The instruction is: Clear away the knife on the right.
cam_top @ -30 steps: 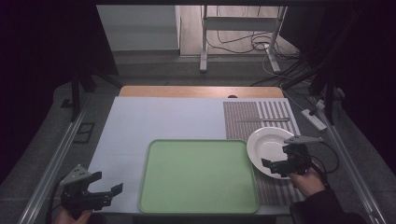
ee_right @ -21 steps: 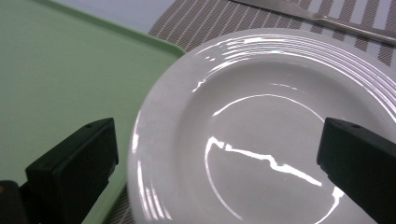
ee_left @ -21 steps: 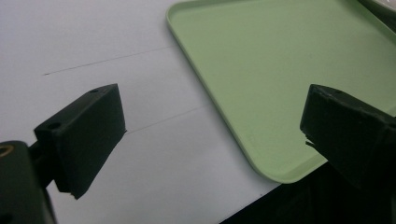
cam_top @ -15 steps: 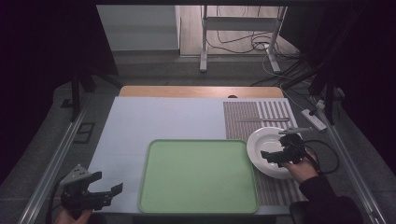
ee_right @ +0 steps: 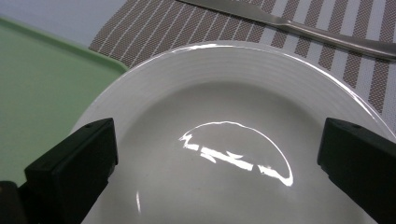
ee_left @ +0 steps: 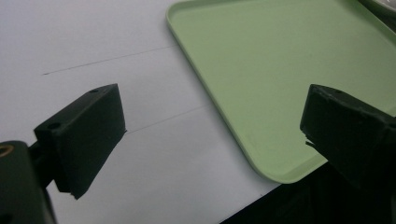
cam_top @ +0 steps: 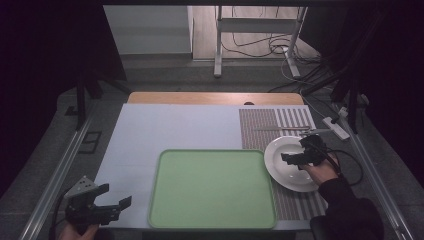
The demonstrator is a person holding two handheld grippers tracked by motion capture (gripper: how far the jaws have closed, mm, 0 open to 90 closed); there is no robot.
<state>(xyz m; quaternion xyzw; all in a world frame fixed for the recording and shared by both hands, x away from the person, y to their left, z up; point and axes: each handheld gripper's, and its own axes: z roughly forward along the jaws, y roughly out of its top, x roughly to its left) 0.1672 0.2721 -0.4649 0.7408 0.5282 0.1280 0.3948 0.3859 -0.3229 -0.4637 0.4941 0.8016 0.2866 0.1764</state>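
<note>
A white plate lies on the striped placemat at the right, its left rim next to the green tray. My right gripper hovers open over the plate's far right part, held by a hand in a dark sleeve. In the right gripper view the plate's bowl lies between the widely spread jaws of the gripper, which holds nothing. At the table's near left corner my left gripper is open and empty. The left gripper view has its jaws apart over the tray's near left corner.
A metal knife lies across the placemat just behind the plate, also at the top of the right gripper view. The pale table cover stretches behind and left of the tray. Metal rails run along both table sides.
My right gripper has moved away from me, from the plate's near right rim to over its far part. The left gripper has barely shifted.
</note>
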